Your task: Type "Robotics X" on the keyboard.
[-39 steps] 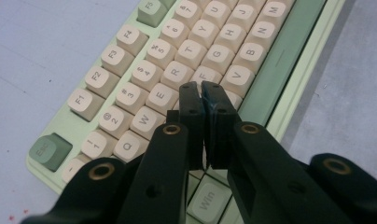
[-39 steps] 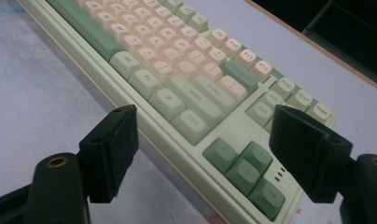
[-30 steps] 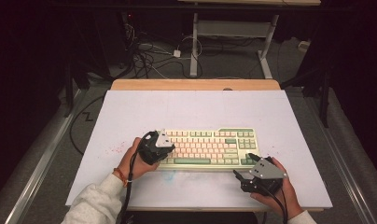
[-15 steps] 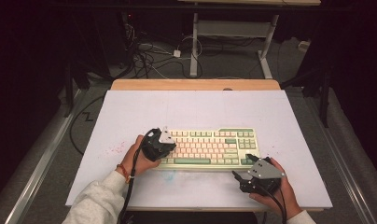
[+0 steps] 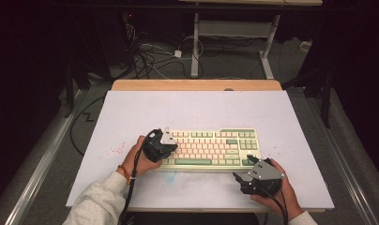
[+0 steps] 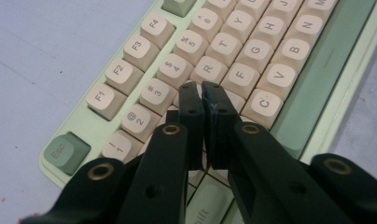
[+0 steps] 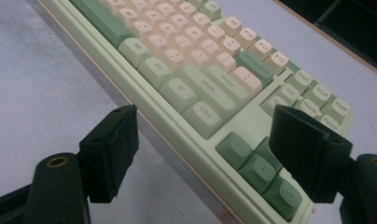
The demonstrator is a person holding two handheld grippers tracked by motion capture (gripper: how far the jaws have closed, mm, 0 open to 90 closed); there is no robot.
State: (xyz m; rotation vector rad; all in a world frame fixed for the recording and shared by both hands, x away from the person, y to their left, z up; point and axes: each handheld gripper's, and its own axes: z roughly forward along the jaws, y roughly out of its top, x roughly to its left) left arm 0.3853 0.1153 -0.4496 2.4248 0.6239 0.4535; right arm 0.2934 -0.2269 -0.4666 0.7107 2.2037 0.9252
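A pale green keyboard (image 5: pixel 211 147) with cream and green keys lies on the white table top (image 5: pixel 192 110). My left gripper (image 5: pixel 172 149) is over the keyboard's left end. In the left gripper view its jaws (image 6: pixel 202 93) are shut together, and the tips point down at the keyboard (image 6: pixel 266 42) among the keys next to R and D. The key under the tips is hidden, and nothing shows between the jaws. My right gripper (image 5: pixel 244 169) is at the front right corner. Its jaws (image 7: pixel 206 116) stand wide open on either side of the keyboard's (image 7: pixel 196 42) front edge near Ctrl and the arrow keys.
A wooden strip (image 5: pixel 197 85) runs along the table's far edge. Behind it are a desk frame (image 5: pixel 195 42) and loose cables (image 5: pixel 150 56) on the floor. Faint red specks (image 5: pixel 115 151) mark the table left of the keyboard. Open table surface lies beyond the keyboard.
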